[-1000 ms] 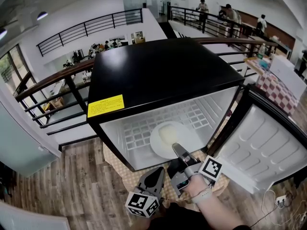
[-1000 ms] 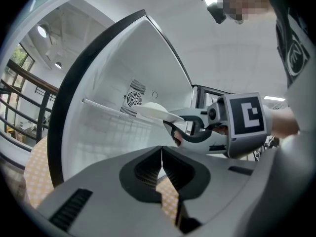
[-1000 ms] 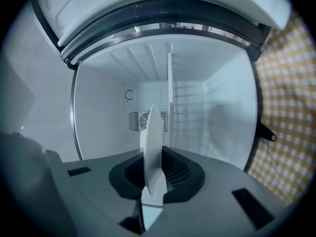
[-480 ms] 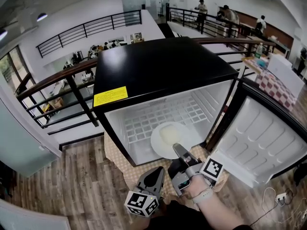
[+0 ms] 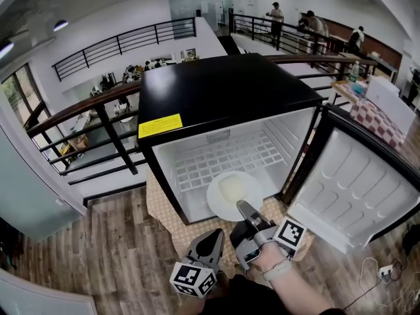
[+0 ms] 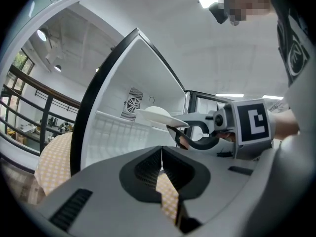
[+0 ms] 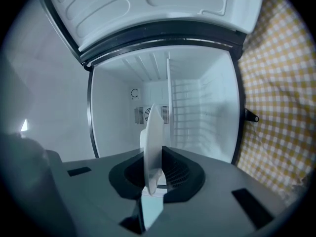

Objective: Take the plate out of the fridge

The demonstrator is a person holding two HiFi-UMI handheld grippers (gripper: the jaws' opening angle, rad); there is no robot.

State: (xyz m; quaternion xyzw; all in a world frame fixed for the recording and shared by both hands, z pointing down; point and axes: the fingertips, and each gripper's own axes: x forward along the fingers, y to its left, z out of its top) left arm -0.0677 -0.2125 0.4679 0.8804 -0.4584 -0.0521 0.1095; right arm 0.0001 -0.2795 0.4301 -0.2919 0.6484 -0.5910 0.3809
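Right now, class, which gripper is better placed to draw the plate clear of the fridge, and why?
Right, probably. The right gripper is shut on the plate by its near rim at the fridge mouth, so it need only pull back. The left gripper is shut, empty, clear of the plate.

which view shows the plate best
The head view: the plate shows its round face at the fridge opening, rim held by the right gripper. The right gripper view shows it edge-on between the jaws; the left gripper view, a thin side profile.
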